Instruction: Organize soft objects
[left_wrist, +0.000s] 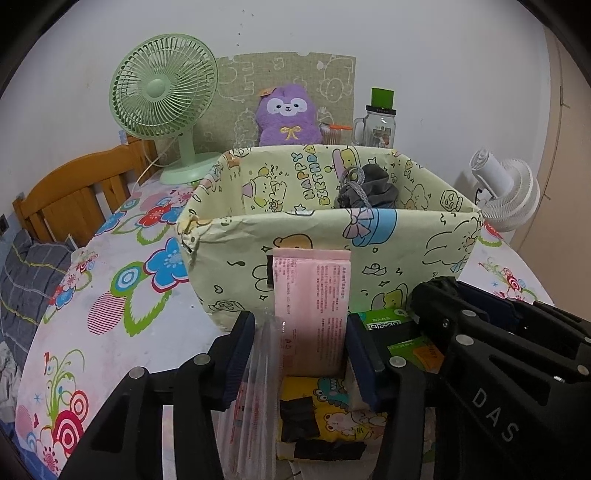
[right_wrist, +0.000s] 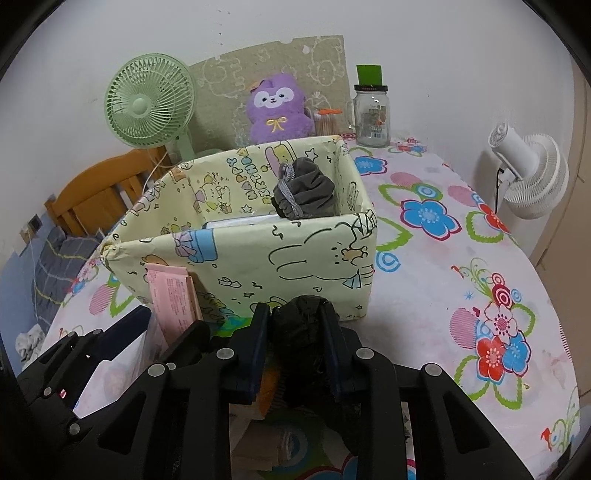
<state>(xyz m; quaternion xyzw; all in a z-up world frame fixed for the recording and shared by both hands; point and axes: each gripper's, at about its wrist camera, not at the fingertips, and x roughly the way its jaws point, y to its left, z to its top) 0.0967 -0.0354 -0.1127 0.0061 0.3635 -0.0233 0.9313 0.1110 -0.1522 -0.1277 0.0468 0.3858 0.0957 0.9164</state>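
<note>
From my seat, the pink packet's (left_wrist: 312, 314) print is too small to read. Box (left_wrist: 406, 251) wall hides the grey pouch's (left_wrist: 365, 188) lower half. At six o'clock the cartoon pack (left_wrist: 332, 417) is cut off behind my left claw (left_wrist: 301, 354). The black bundle's (right_wrist: 297, 328) underside is hidden.

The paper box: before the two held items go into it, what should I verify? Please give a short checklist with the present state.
1. Left gripper grips the pink pack: ok.
2. Right gripper grips the black bundle: ok.
3. Paper box upright, top open: ok.
4. Free room inside beside the grey pouch: ok, its left part looks free.
5. Held items lifted above the box rim: not ok.
6. Clear plastic bag free of the left fingers: cannot tell.
</note>
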